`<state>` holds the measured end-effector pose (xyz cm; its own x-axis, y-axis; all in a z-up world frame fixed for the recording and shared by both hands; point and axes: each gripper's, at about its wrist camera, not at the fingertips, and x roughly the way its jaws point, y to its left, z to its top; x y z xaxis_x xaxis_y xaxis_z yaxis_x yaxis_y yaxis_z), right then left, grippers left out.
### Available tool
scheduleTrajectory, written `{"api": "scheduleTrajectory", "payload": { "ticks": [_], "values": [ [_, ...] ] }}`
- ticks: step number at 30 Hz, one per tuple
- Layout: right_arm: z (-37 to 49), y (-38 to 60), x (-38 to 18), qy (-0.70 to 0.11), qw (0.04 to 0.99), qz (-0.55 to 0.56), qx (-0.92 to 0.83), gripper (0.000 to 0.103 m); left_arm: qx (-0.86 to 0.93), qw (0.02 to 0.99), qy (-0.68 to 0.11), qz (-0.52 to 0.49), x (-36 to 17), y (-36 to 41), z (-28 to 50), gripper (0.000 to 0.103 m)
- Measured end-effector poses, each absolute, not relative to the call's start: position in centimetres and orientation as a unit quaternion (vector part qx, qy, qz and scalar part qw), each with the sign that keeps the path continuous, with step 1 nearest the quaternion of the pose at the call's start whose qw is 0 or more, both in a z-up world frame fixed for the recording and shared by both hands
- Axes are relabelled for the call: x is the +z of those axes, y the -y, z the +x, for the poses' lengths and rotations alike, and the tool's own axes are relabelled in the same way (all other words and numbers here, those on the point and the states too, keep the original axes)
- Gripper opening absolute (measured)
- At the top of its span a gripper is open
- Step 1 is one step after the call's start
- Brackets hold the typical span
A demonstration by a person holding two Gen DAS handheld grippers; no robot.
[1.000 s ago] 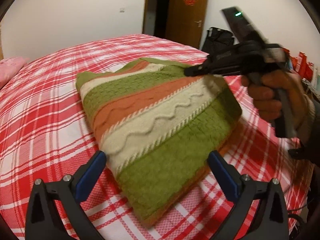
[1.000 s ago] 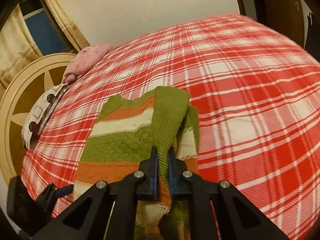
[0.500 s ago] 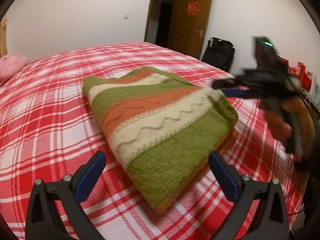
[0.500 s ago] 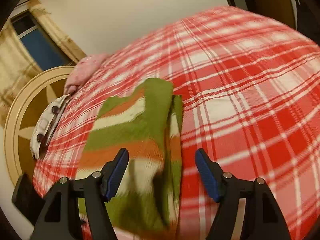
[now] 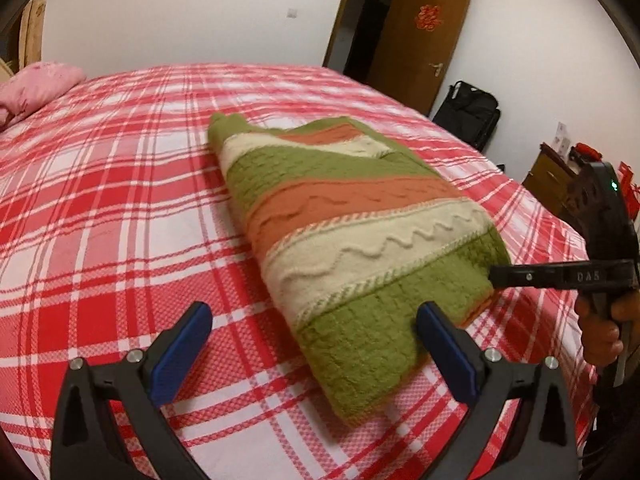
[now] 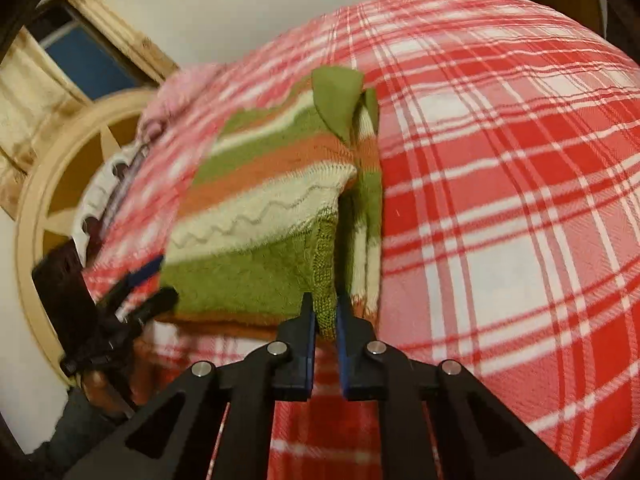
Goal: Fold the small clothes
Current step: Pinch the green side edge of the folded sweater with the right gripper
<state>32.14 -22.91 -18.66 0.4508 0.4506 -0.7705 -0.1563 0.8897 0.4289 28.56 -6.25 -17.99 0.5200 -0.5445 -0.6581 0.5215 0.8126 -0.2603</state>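
sweater (image 5: 360, 240) folded on bed (image 5: 120, 208) | right gripper (image 6: 325, 320) closing, pinching green hem corner | left gripper (image 5: 316, 340) wide, empty, near edge | risk: thin bite slips, or pull drags stack and undoes fold

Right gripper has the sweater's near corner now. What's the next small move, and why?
Probably lift that corner and carry it across the sweater for another fold. The right gripper is closing on the green hem edge, while the left gripper hangs open, gripping nothing, over the opposite corner.
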Motion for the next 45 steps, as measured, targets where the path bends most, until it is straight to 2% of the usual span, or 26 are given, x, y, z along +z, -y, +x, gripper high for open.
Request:
{"api": "scheduleTrajectory", "payload": {
  "ticks": [2, 4, 6, 7, 13, 16, 20, 26, 33, 36, 40, 45],
  "values": [
    [32.4, 22.9, -18.4, -0.487, 0.841, 0.151, 0.182, 0.009, -0.297, 0.870, -0.394, -0.011, -18.3, 6.4, 28.7, 0.103],
    [32.3, 22.9, -17.6, -0.473, 0.851, 0.153, 0.171, 0.017, -0.294, 0.868, -0.400, -0.009, -18.4, 6.5, 28.8, 0.103],
    [32.0, 22.9, -16.2, -0.447, 0.872, 0.134, 0.146, 0.064, -0.292, 0.865, -0.408, -0.007, -18.7, 6.6, 28.9, 0.103],
    [32.0, 22.9, -15.4, -0.432, 0.882, 0.131, 0.138, 0.067, -0.293, 0.863, -0.411, -0.008, -18.8, 6.7, 28.9, 0.103],
    [32.9, 18.5, -11.6, -0.355, 0.913, 0.071, 0.189, 0.067, -0.293, 0.858, -0.423, -0.012, -19.2, 6.7, 29.1, 0.103],
    [34.4, 15.9, -12.7, -0.372, 0.902, 0.041, 0.215, 0.067, -0.290, 0.859, -0.421, -0.005, -19.1, 6.8, 28.9, 0.103],
    [36.1, 15.6, -17.6, -0.451, 0.873, 0.030, 0.187, 0.066, -0.291, 0.858, -0.424, -0.003, -19.2, 7.1, 28.9, 0.103],
    [34.8, 15.7, -17.9, -0.444, 0.874, -0.018, 0.196, 0.066, -0.292, 0.857, -0.424, -0.002, -19.2, 7.2, 29.0, 0.103],
    [37.6, 16.6, -12.7, -0.373, 0.899, 0.057, 0.224, 0.066, -0.293, 0.856, -0.426, 0.001, -19.3, 7.0, 29.2, 0.103],
    [42.2, 16.4, -13.0, -0.401, 0.882, 0.080, 0.234, 0.066, -0.294, 0.856, -0.426, 0.001, -19.3, 6.8, 29.4, 0.103],
    [47.3, 18.4, -17.2, -0.474, 0.860, 0.090, 0.166, 0.066, -0.295, 0.856, -0.425, 0.001, -19.3, 6.7, 29.5, 0.103],
    [46.8, 20.1, -17.6, -0.460, 0.861, 0.105, 0.189, 0.065, -0.288, 0.866, -0.410, -0.008, -18.4, 5.9, 29.1, 0.103]
  ]
}}
